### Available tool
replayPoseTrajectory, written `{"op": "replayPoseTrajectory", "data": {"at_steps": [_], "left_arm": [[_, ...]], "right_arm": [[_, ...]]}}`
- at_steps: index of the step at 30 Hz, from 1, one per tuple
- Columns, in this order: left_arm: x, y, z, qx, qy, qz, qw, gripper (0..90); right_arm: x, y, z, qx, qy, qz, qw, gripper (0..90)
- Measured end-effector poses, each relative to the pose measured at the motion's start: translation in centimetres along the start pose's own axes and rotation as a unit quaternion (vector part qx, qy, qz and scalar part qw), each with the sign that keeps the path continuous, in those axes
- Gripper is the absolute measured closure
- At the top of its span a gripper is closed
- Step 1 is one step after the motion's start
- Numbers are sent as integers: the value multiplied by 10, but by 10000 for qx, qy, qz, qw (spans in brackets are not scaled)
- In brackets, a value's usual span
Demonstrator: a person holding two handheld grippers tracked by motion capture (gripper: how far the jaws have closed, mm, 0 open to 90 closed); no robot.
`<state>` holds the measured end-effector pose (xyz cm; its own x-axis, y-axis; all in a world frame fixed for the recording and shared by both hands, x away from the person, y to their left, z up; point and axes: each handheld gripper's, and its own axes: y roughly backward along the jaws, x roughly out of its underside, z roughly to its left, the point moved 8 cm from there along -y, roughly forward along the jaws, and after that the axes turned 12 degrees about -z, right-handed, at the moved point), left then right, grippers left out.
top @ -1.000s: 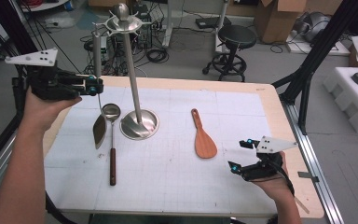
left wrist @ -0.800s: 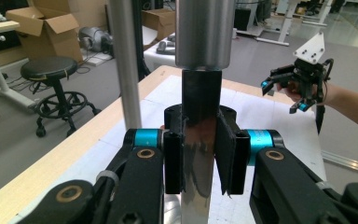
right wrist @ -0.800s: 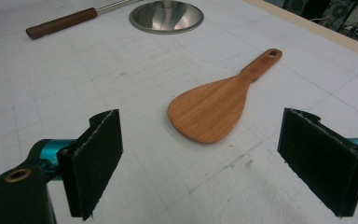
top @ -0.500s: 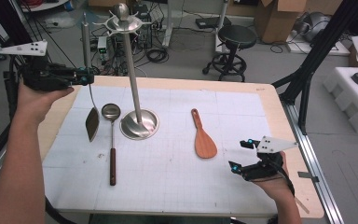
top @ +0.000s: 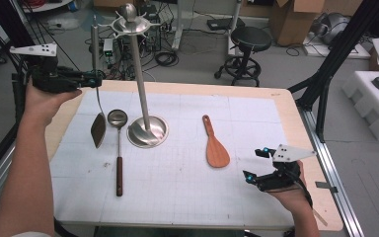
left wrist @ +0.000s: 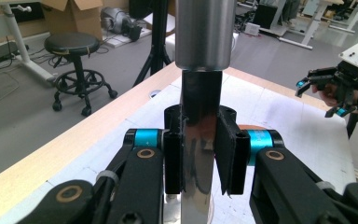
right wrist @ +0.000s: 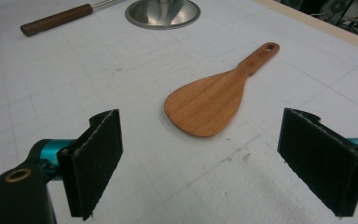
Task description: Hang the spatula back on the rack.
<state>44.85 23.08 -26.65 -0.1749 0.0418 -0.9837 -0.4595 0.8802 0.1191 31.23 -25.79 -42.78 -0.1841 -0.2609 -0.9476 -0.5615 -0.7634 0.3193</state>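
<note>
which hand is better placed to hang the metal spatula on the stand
Left. The left gripper already has its jaws clamped on the metal spatula, raised beside the stand. The right gripper sits open near the wooden spatula.

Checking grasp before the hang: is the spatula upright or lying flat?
Upright. The left gripper clamps the spatula by its handle; the handle rises above the jaws, and the blade hangs down beside the ladle.

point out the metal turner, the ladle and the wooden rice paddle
metal turner [top: 98,130], high view, on its flat blade hanging near the table.
ladle [top: 117,117], high view, on its round bowl.
wooden rice paddle [right wrist: 209,102], right gripper view, on the middle of its broad blade.
</note>
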Motion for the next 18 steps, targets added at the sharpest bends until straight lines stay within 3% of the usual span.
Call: {"op": "replayPoseTrajectory", "data": {"at_steps": [18], "left_arm": [[7, -10, 0, 79, 16, 182, 9998, 745]], "right_arm": [[0, 0, 0, 6, 5, 11, 10000, 128]]}}
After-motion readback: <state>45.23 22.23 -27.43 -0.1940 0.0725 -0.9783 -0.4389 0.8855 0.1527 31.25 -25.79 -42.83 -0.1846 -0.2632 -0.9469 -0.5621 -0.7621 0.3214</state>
